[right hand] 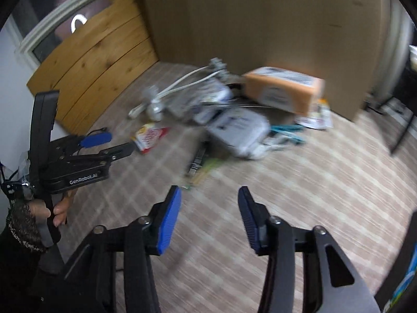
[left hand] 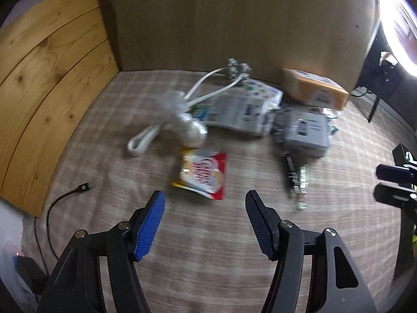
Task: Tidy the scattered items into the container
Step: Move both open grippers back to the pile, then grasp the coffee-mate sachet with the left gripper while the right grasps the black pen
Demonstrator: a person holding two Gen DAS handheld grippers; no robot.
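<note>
Scattered items lie on a plaid cloth. A red and white snack packet (left hand: 202, 173) lies just ahead of my open, empty left gripper (left hand: 204, 198); it also shows in the right wrist view (right hand: 149, 137). Behind it are a clear bag with a white cable (left hand: 182, 120), printed leaflets (left hand: 239, 109), a grey pouch (left hand: 305, 130) and an orange box (left hand: 315, 88). My right gripper (right hand: 209, 195) is open and empty, above the cloth short of a dark strip (right hand: 198, 161). The left gripper (right hand: 109, 143) shows at the left of the right wrist view.
A tall cardboard wall (left hand: 234, 20) stands behind the items. A wooden board (left hand: 52, 83) leans at the left. A black cable (left hand: 65, 198) lies at the near left. A ring lamp (left hand: 398, 20) glows at the far right.
</note>
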